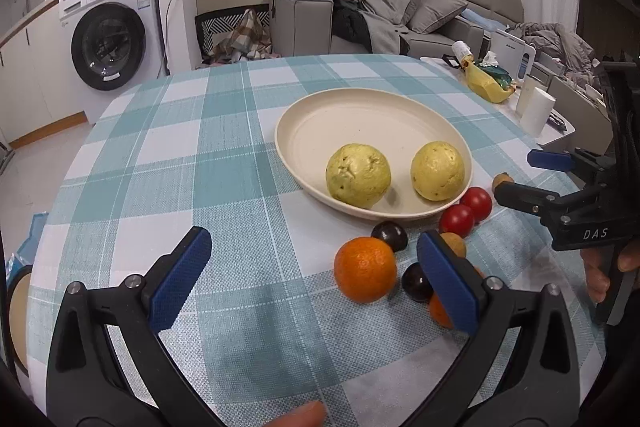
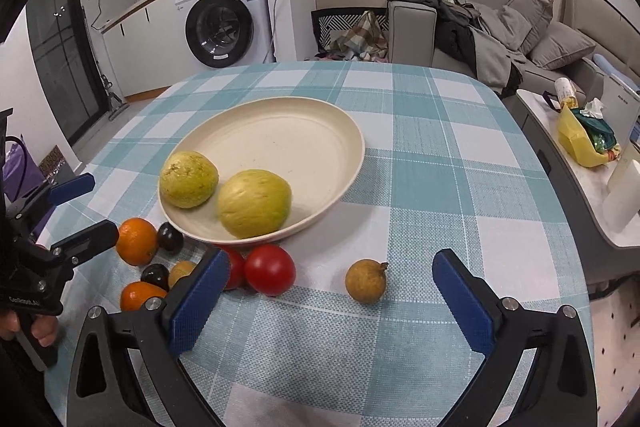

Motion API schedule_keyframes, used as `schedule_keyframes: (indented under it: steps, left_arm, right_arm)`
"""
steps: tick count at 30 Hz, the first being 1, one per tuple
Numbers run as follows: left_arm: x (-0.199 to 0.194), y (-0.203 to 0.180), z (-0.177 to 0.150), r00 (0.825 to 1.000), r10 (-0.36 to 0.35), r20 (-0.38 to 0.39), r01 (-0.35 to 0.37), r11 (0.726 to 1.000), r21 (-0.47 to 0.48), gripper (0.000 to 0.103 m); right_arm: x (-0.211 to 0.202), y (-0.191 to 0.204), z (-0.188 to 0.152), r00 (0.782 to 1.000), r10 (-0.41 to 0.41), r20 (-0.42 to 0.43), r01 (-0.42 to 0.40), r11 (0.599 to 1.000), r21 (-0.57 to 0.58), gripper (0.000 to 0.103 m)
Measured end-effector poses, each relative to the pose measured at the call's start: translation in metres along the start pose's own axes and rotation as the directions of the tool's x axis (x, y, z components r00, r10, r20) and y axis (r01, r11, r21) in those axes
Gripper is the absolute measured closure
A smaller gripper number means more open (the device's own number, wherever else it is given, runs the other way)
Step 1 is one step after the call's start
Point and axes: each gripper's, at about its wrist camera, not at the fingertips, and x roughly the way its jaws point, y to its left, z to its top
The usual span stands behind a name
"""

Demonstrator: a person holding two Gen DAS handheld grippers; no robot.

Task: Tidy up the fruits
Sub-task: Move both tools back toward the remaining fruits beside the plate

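So the cream plate (image 2: 340, 131) sits mid-desk on the teal checked tablecloth (image 2: 440, 155), and it's already got two yellow-green guavas (image 2: 254, 203) in it, side by side at the near rim, close but not quite touching as far as I can see.

Everything else is loose on the cloth, bunched just off the plate's near edge. In the right wrist view, from the plate's 6 o'clock going toward 8: two red tomatoes (image 2: 270, 269) touching each other, a small tan fruit (image 2: 181, 271), two dark plums (image 2: 169, 236), and two oranges (image 2: 136, 241). One brownish longan-looking fruit (image 2: 366, 281) sits on its own at about 5 o'clock, well apart from the pile.

Left gripper (image 1: 316, 271) has its jaws wide open, holding nothing, hovering over the cloth with the orange just inside its right pad. Right gripper (image 2: 332, 301) is also spread wide and empty, with the lone brown fruit sitting between its blue pads (image 2: 464, 307) but touching neither.

Washing machine (image 2: 224, 15) and a cluttered sofa (image 2: 520, 39) are in the background.
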Motion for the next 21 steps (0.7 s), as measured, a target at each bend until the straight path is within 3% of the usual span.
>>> schedule_keyframes:
  steps: [21]
  left_arm:
    - [0.020, 0.002, -0.003, 0.996, -0.006, -0.093, 0.005, 1.000, -0.008, 0.000]
  right_arm:
    - [0.017, -0.021, -0.007, 0.994, -0.058, -0.096, 0.064, 0.996, 0.060, 0.001]
